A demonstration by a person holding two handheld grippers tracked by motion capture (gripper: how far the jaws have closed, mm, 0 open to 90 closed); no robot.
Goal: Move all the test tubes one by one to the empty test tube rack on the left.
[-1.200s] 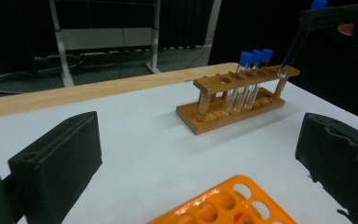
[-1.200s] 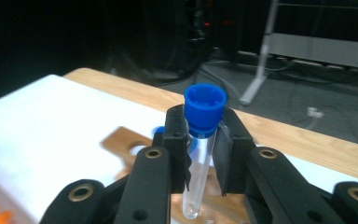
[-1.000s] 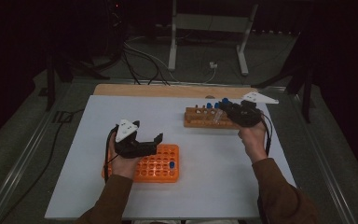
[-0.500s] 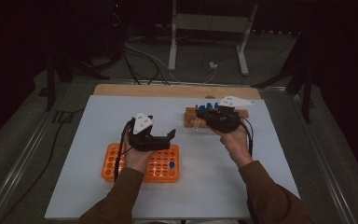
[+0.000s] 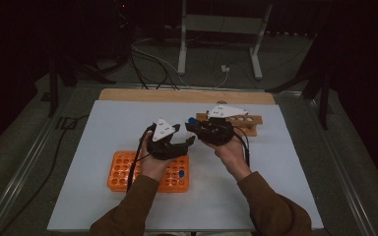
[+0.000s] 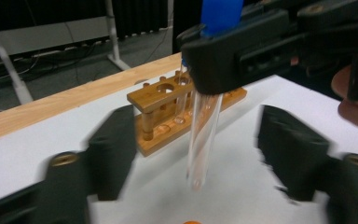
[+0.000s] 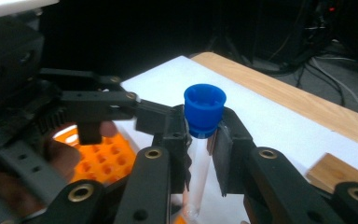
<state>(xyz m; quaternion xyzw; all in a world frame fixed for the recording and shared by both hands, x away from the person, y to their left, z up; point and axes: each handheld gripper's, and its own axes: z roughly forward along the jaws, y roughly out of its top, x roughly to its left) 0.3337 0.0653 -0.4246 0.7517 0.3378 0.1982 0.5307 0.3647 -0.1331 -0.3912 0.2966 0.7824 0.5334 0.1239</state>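
Both grippers have met mid-table: right gripper [image 7: 200, 161] clamps the blue-capped test tube [image 6: 204, 135]; left gripper [image 6: 198, 154], jaws just closing, brackets it untouched, handover beginning.

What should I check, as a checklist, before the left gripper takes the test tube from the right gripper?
1. Right gripper shut on the test tube below its blue cap: ok.
2. Tube hangs upright: ok.
3. Tube between the left gripper jaws, which have just been closing: ok.
4. Left pads touching glass: not ok, gaps both sides.
5. Orange rack has free holes: ok.
6. Tube empty: cannot tell.
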